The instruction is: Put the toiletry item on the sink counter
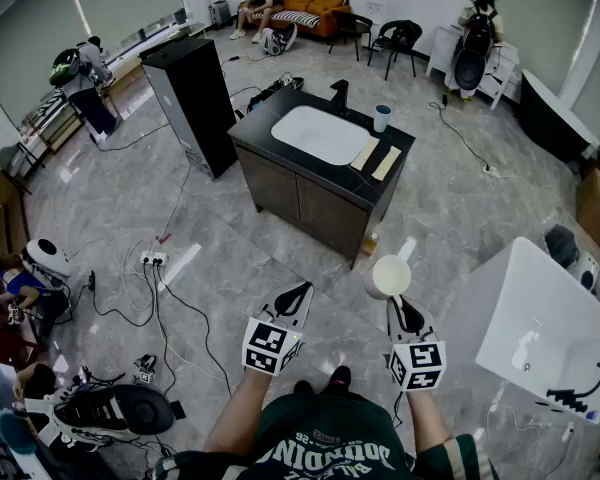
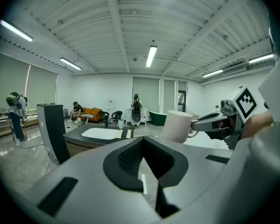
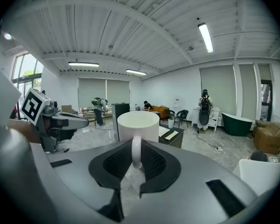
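Observation:
A white mug (image 1: 390,276) hangs in the air above the floor, short of the sink counter. My right gripper (image 1: 404,304) is shut on its handle, and the right gripper view shows the mug (image 3: 138,125) upright, its handle pinched between the jaws. My left gripper (image 1: 298,294) is level with it on the left, shut and empty. In the left gripper view the mug (image 2: 178,126) and the right gripper (image 2: 214,123) show at the right. The dark sink counter (image 1: 280,163) with a white basin (image 1: 323,134) stands farther ahead.
On the counter are a black faucet (image 1: 339,96), a pale cup (image 1: 382,118) and two tan strips (image 1: 376,158). A tall black cabinet (image 1: 195,103) stands left of it. Cables and a power strip (image 1: 154,258) lie on the floor. A white tub (image 1: 540,328) sits at right. Several people are about the room.

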Demonstrator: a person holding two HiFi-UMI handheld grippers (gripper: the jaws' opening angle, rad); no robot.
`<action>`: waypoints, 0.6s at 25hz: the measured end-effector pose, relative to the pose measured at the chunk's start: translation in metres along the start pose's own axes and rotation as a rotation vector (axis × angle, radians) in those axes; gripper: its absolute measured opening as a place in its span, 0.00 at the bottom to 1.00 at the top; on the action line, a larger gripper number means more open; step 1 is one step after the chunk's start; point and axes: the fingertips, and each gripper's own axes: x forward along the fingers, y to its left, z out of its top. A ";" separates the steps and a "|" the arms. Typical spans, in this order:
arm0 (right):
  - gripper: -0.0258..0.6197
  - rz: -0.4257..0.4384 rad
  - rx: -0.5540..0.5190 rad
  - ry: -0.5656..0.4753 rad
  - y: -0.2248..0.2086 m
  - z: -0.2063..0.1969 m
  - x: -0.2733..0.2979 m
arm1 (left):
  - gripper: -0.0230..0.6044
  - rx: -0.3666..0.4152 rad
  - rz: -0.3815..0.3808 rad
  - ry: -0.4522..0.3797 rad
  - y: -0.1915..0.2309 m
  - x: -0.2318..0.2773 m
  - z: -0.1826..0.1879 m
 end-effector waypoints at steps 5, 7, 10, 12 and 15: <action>0.16 0.015 0.004 0.001 -0.002 -0.001 -0.003 | 0.05 -0.005 0.002 0.003 -0.005 0.002 0.000; 0.16 0.009 -0.003 0.006 -0.006 -0.002 -0.003 | 0.05 -0.005 0.006 0.008 -0.007 0.004 -0.001; 0.16 -0.001 -0.051 0.011 -0.011 -0.003 -0.002 | 0.05 -0.005 0.006 0.012 -0.011 0.011 -0.002; 0.16 0.000 -0.091 0.013 -0.014 -0.003 0.000 | 0.05 -0.007 0.006 0.016 -0.012 0.019 -0.001; 0.16 0.017 -0.103 0.016 -0.019 -0.002 0.006 | 0.05 -0.008 0.006 0.023 -0.014 0.032 0.000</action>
